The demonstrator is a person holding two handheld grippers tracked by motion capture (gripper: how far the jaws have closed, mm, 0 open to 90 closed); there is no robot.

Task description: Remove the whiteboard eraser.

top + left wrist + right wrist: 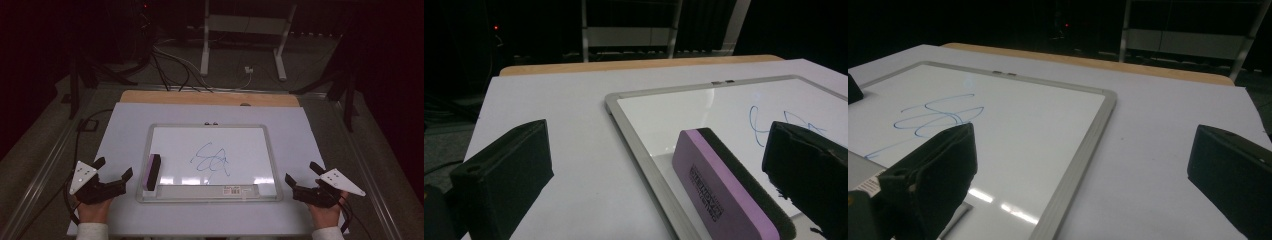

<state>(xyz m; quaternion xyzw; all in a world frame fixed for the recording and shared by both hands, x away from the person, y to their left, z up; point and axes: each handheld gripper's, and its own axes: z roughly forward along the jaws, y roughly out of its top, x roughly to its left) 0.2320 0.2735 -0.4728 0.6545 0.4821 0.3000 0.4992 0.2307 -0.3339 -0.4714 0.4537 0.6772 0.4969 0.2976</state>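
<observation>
A small whiteboard [165,137] with a grey frame lies flat on the white table, and a blue scribble [212,159] marks its middle. A purple-backed eraser [152,171] rests on the board's left edge, its dark felt side turned toward the scribble. My left gripper [114,171] is open at the table's near left, just left of the eraser [719,187], with nothing between its jaws. My right gripper [302,172] is open at the near right, just outside the board's right frame [1083,150], holding nothing. The scribble [938,117] lies ahead of its left jaw.
A wooden strip [210,98] runs along the table's far edge. Beyond it are cables [170,67] on the floor and a white metal stand [242,37]. A grey tray strip with a label [200,190] runs along the board's near edge.
</observation>
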